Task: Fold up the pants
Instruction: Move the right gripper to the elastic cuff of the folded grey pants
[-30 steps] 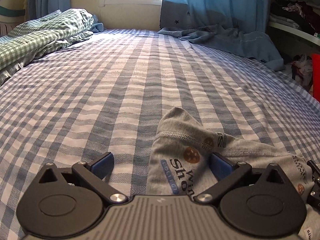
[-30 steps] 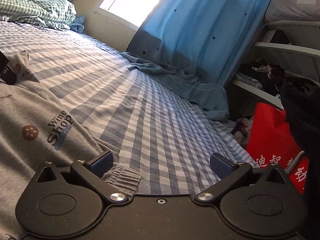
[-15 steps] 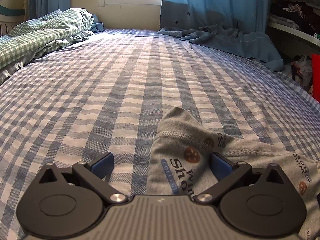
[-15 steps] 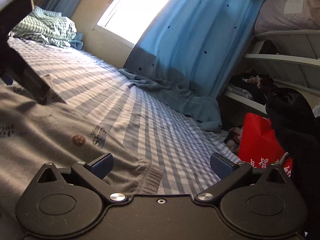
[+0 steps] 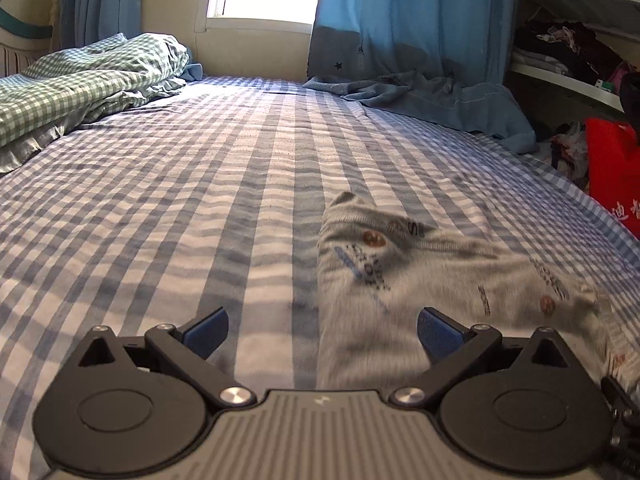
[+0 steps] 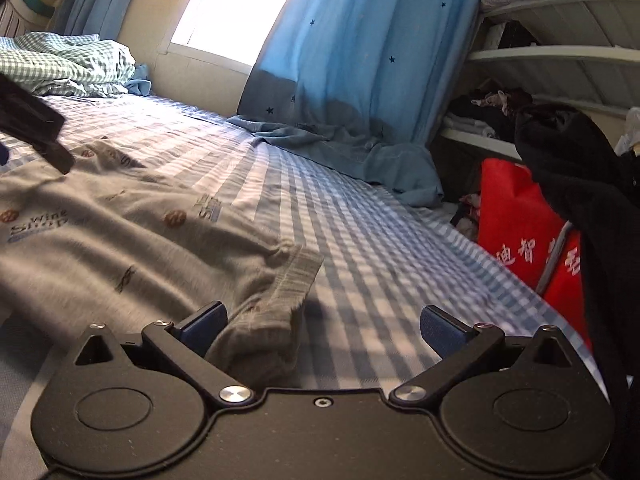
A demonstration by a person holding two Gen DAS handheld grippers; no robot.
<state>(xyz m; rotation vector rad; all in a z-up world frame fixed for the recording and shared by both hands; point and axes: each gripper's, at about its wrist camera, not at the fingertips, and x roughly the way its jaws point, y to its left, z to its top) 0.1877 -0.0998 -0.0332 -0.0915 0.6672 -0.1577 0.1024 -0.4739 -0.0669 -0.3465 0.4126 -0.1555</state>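
The pants (image 6: pixel 120 232) are grey with small words and brown dots on them. They lie spread on the bed (image 5: pixel 200 184), near the side where the person stands. One leg end (image 5: pixel 348 204) sticks up in a small point. The ribbed edge (image 6: pixel 296 276) at the other end is bunched up and lifts a little off the sheet.

The left gripper (image 5: pixel 322 330) hangs low over the pants with its jaws wide. Nothing is between them; the cloth just lies under them. The right gripper (image 6: pixel 322 330) also has its jaws wide. The bunched edge sits right by its left jaw, but the jaws are not closed on it.

I think the folding has hardly begun. The pants look flat in one layer, with no neat fold that I can see. Both ends need to be picked up and laid over.

A green checked blanket (image 5: pixel 92 76) is heaped at the far left of the bed. A blue curtain (image 6: pixel 360 60) hangs by the window, and a red bag (image 6: pixel 520 220) stands beside the bed.
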